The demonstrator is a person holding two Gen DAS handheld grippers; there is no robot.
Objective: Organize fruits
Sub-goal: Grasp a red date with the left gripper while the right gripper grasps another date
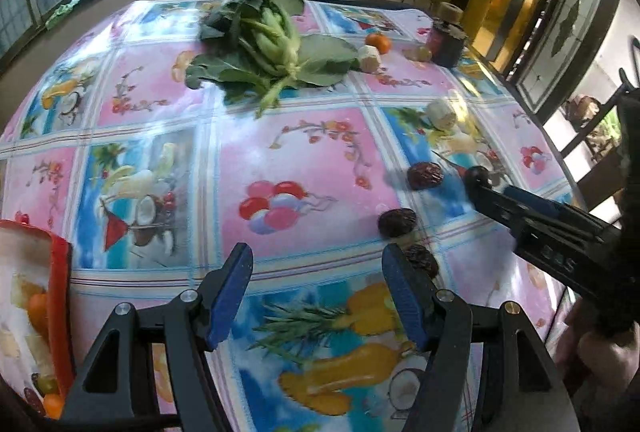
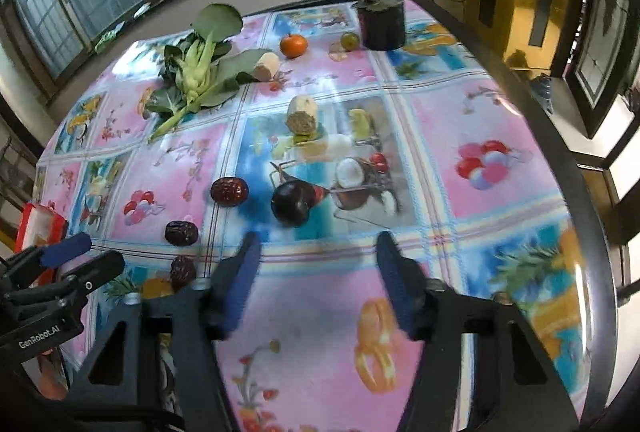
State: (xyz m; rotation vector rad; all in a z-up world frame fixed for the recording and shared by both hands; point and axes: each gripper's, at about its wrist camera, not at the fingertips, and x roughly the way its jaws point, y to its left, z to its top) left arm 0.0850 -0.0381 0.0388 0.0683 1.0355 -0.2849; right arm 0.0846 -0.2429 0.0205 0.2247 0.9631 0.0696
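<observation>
Left gripper [image 1: 318, 290]: black angular frame, blue ribbed pads [image 1: 234, 296], silver screw heads, triangular cutouts. Right gripper [image 2: 316, 264]: same black build, blue pads [image 2: 394, 284]. White "GenRobot.AI" lettering on left body.

The tablecloth [image 2: 500, 216] was glossy, with pink and blue squares printed with fruits, flowers and balloons. The leafy greens [image 2: 200, 72] were dark green with pale stems. The mandarin [image 2: 293, 45] was orange, the three dates [image 2: 229, 191] were dark reddish brown, and the plum [image 2: 291, 208] was nearly black. The gripper pads [image 1: 234, 296] were blue. The box [image 1: 60, 296] had a red edge.
</observation>
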